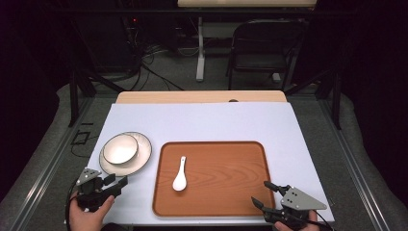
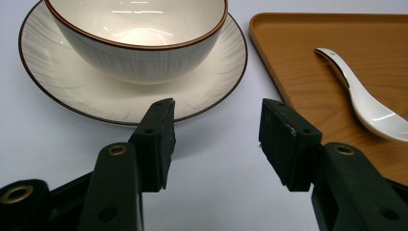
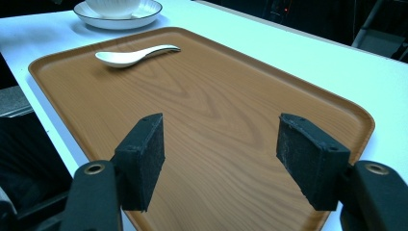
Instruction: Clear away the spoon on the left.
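A white bowl [image 1: 120,148] [image 2: 137,41] with a brown rim stands on a matching plate [image 1: 142,155] [image 2: 57,82] [image 3: 144,12] at the table's left. A wooden tray [image 1: 226,178] [image 2: 308,53] [image 3: 211,106] lies in the middle with a white ceramic spoon [image 1: 180,175] [image 2: 365,96] [image 3: 132,55] on its left part. My left gripper [image 1: 118,183] [image 2: 216,134] is open just in front of the plate, nothing between its jaws. My right gripper [image 1: 263,195] [image 3: 219,154] is open over the tray's near right corner, holding nothing.
A white sheet [image 1: 202,120] covers the table, with a strip of wooden tabletop [image 1: 202,96] at the far edge. Beyond it stand a dark folding chair [image 1: 264,48] and a white table leg [image 1: 200,53] with cables on the floor. Metal frame rails run along both sides.
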A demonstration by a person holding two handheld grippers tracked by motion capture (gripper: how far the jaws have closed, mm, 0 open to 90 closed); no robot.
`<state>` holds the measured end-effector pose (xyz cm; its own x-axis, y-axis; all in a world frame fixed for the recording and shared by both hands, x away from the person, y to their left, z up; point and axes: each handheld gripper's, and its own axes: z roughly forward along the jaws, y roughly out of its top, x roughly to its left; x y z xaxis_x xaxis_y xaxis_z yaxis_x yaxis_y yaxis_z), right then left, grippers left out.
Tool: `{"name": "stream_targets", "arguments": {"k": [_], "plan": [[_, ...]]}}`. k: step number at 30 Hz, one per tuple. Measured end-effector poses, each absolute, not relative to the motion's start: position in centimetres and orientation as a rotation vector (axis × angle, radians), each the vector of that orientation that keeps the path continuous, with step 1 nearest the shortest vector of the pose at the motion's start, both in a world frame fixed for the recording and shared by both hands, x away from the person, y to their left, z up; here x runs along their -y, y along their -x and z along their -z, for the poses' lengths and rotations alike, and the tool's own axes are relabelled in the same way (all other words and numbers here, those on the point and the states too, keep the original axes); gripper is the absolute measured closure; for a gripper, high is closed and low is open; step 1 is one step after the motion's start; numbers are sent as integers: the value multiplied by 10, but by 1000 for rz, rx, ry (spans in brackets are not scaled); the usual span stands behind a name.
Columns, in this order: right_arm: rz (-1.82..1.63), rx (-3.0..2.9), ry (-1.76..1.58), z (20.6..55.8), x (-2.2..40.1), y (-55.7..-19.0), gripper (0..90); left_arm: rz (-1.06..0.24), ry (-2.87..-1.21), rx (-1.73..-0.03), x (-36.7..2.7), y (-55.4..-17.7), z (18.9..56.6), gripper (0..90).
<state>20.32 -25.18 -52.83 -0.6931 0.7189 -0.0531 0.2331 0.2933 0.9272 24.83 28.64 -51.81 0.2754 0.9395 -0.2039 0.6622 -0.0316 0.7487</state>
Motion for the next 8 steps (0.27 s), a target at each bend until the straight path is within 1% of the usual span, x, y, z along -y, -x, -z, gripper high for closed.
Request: {"name": "stream_targets", "arguments": {"k": [3, 8], "plan": [[-1385, -2102, -853, 529, 252, -203, 338, -433, -1781, -1465, -284, -248, 519, 475], [-1383, -2101, -854, 529, 252, -203, 337, -358, -1819, -1465, -278, -252, 516, 469]]}}
